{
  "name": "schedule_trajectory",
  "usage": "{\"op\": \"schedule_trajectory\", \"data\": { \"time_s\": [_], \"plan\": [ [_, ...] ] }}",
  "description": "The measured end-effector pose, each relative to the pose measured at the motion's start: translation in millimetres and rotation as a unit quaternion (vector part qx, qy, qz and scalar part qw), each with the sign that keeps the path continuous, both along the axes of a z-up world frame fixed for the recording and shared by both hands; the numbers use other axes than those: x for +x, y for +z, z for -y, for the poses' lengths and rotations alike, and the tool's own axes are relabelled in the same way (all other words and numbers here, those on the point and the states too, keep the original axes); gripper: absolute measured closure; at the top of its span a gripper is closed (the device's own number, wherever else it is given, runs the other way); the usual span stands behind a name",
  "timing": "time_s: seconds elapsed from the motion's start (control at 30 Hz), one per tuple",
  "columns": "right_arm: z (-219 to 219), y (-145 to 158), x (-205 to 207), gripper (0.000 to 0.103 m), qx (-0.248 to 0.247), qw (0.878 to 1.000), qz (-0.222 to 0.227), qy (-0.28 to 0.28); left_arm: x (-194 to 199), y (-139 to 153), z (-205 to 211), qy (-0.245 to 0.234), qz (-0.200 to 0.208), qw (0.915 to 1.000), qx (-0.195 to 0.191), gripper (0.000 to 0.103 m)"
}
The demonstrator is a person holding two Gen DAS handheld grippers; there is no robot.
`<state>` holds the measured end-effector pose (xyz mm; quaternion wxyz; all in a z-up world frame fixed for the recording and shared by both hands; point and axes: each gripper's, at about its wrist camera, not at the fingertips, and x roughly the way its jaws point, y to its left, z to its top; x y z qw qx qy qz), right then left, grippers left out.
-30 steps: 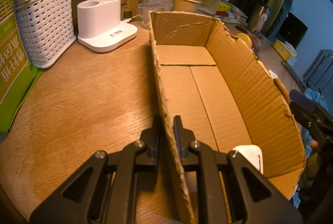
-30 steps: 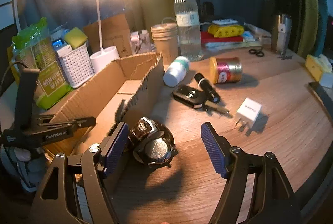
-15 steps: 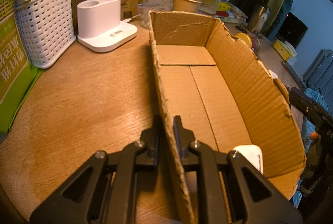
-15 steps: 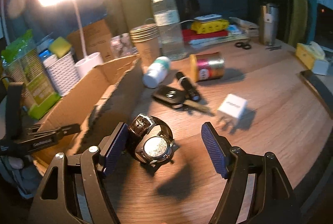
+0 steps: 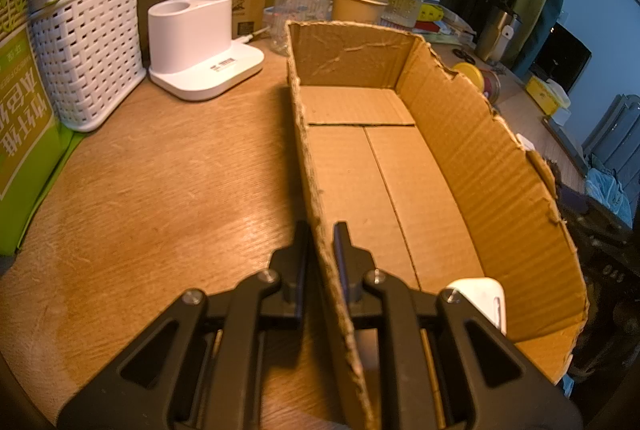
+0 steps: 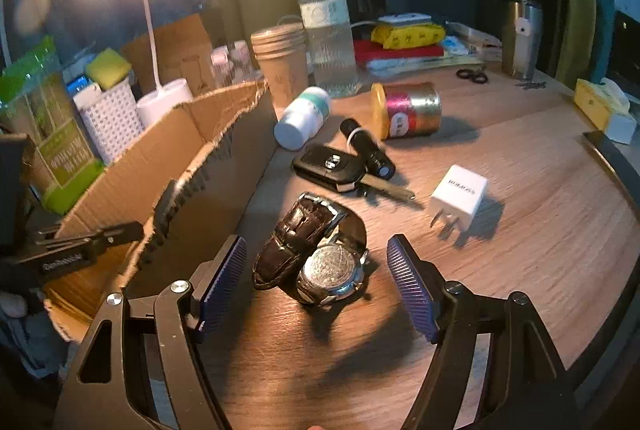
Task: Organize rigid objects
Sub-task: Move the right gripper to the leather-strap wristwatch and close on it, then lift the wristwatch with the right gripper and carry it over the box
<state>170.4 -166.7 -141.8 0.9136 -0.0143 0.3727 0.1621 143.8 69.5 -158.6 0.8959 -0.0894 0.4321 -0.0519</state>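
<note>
My left gripper (image 5: 320, 230) is shut on the near left wall of the open cardboard box (image 5: 500, 166), one finger on each side of the wall. A white object (image 5: 486, 296) lies in the box's near corner. In the right wrist view my right gripper (image 6: 316, 262) stands open around a wristwatch (image 6: 320, 250) with a dark leather strap, lying on the wooden table (image 6: 520, 270) just right of the cardboard box (image 6: 176, 150); the pads do not touch it. Beyond lie a car key (image 6: 332, 166), a black flashlight (image 6: 366, 146), a white pill bottle (image 6: 302, 118), a gold tin (image 6: 408, 104) and a white charger (image 6: 460, 192).
A lit desk lamp (image 6: 160, 86), white basket (image 5: 88, 50), paper cups (image 6: 280, 62) and a water bottle (image 6: 326, 18) stand behind the box. A green bag (image 5: 20, 118) stands at the left. Books (image 6: 400, 50), scissors (image 6: 472, 75), a steel tumbler (image 6: 524, 38) and a tissue pack (image 6: 604, 106) crowd the far right.
My right gripper has come forward and lower over the watch, which now sits larger and centred between the open fingers. The left gripper keeps its hold on the box wall.
</note>
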Motion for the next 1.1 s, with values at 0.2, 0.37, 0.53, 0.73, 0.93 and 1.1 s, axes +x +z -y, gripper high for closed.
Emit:
{"op": "schedule_trajectory", "data": {
  "time_s": [0.2, 0.37, 0.53, 0.73, 0.93, 1.1],
  "plan": [
    [-2.5, -11.4, 12.0, 0.027, -0.007, 1.000, -0.024, -0.001, -0.1, 0.2, -0.2, 0.000, 0.000, 1.0000, 0.000, 0.090],
    [-4.4, -17.9, 19.7, 0.027, -0.015, 0.999, -0.045, 0.003, 0.2, 0.1, -0.2, 0.000, 0.000, 1.0000, 0.000, 0.090],
    [-16.1, -19.9, 17.7, 0.027, -0.060, 0.997, -0.037, 0.008, 0.2, 0.1, -0.1, 0.000, 0.000, 1.0000, 0.000, 0.090],
    [-11.2, -20.7, 16.0, 0.053, -0.068, 0.997, -0.024, 0.001, 0.2, 0.2, 0.0, 0.000, 0.000, 1.0000, 0.000, 0.090],
    [-9.3, -19.8, 13.9, 0.055, -0.061, 0.998, -0.022, 0.002, 0.3, 0.2, 0.0, 0.000, 0.000, 1.0000, 0.000, 0.090],
    [-6.4, -17.7, 11.5, 0.056, -0.049, 0.999, -0.021, 0.000, 0.3, 0.2, 0.1, 0.000, 0.000, 1.0000, 0.000, 0.090]
  ]
}}
